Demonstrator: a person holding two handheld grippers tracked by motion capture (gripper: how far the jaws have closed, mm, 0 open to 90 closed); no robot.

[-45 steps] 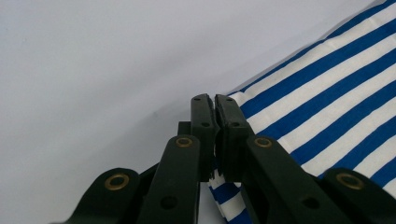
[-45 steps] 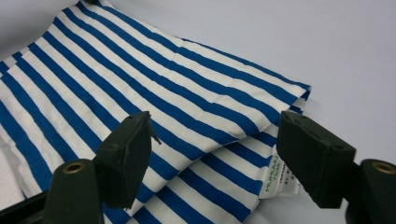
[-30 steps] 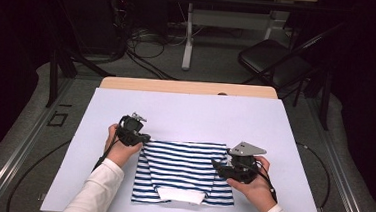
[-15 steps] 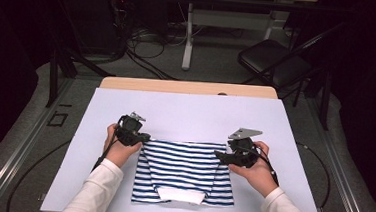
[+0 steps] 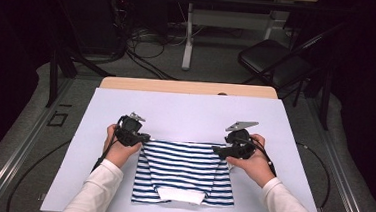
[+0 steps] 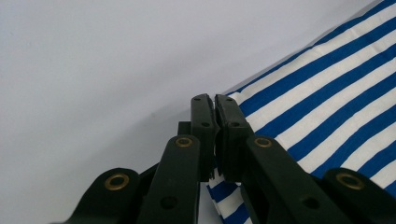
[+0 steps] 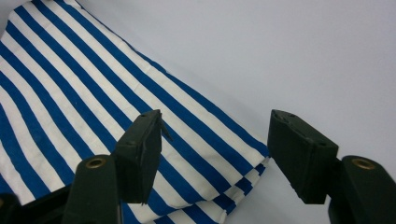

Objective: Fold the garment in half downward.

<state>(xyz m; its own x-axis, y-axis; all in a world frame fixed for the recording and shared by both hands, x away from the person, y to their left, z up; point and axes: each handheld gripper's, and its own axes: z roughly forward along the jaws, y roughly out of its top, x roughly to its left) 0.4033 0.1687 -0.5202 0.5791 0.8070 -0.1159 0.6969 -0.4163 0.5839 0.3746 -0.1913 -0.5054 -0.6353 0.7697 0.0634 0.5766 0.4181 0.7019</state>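
A blue-and-white striped cloth (image 5: 184, 171) lies folded on the white board (image 5: 190, 111), with a white band (image 5: 182, 195) at its near edge. My left gripper (image 5: 145, 139) sits at the cloth's far left corner. In the left gripper view its jaws (image 6: 214, 100) are pressed together on that corner of the cloth (image 6: 327, 93). My right gripper (image 5: 218, 149) is at the far right corner. In the right gripper view it (image 7: 217, 126) stands open, its jaws straddling the corner of the cloth (image 7: 70, 93) just above it.
The board covers a wooden table (image 5: 187, 87), with bare board beyond the cloth and at both sides. A dark chair (image 5: 274, 59), a desk leg (image 5: 188, 41) and cables (image 5: 145, 38) are on the floor behind the table.
My right gripper has moved away from the person along the cloth's right edge, up to its far right corner. The left gripper has stayed in place.
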